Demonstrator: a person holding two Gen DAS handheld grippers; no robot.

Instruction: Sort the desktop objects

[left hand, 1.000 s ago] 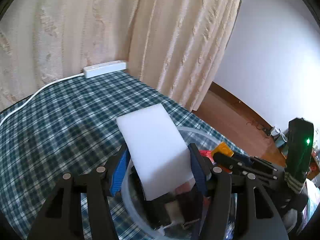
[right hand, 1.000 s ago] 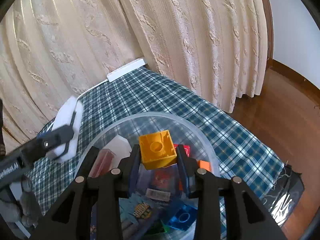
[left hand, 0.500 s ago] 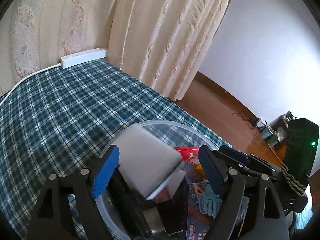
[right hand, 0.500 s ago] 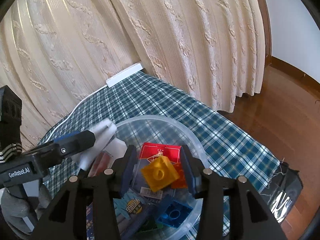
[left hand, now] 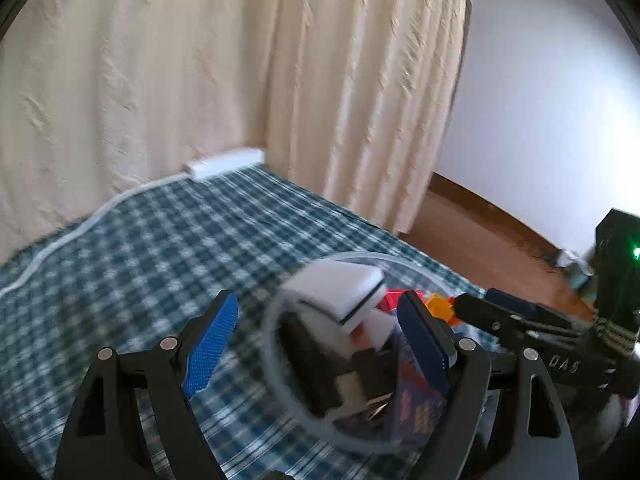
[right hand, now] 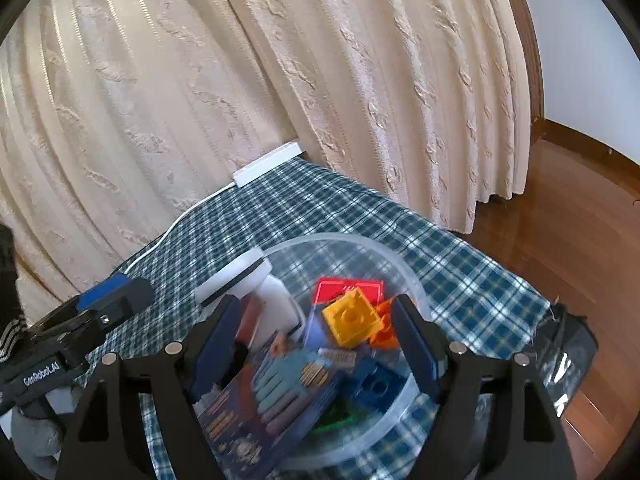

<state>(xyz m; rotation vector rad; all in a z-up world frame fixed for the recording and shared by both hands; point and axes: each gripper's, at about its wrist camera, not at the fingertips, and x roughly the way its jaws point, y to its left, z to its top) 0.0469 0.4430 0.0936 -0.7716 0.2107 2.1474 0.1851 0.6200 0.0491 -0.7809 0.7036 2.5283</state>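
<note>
So both drops just happened. The left gripper (left hand: 316,344) has let go of the white rectangular foam block (left hand: 340,292), its blue-padded jaws now spread as wide as they go with nothing pinched. A second ago that block was clamped upright between them; now it lies tilted on the pile inside the round clear plastic tub (right hand: 404,268), leaning near the rim on the left gripper's side. Same story on the other hand: the right gripper (right hand: 320,348) has just been opening its jaws, and the yellow square plastic building brick (right hand: 352,320) it was squeezing is loose, tipped on a corner on top of the other stuff, touching neither pad.

I'd say this pair of items is sorted, and both hands are free for whatever's next.

The tub sits on the green-and-white plaid tablecloth (right hand: 460,264) and looks pretty full: an orange brick (right hand: 384,332), a red flat card (right hand: 348,288), a blue brick (right hand: 380,388), and a dark printed pack (right hand: 276,396). The foam block is perched high and slanted, so it might slide. A white power strip (right hand: 268,164) lies at the far edge, well apart
</note>
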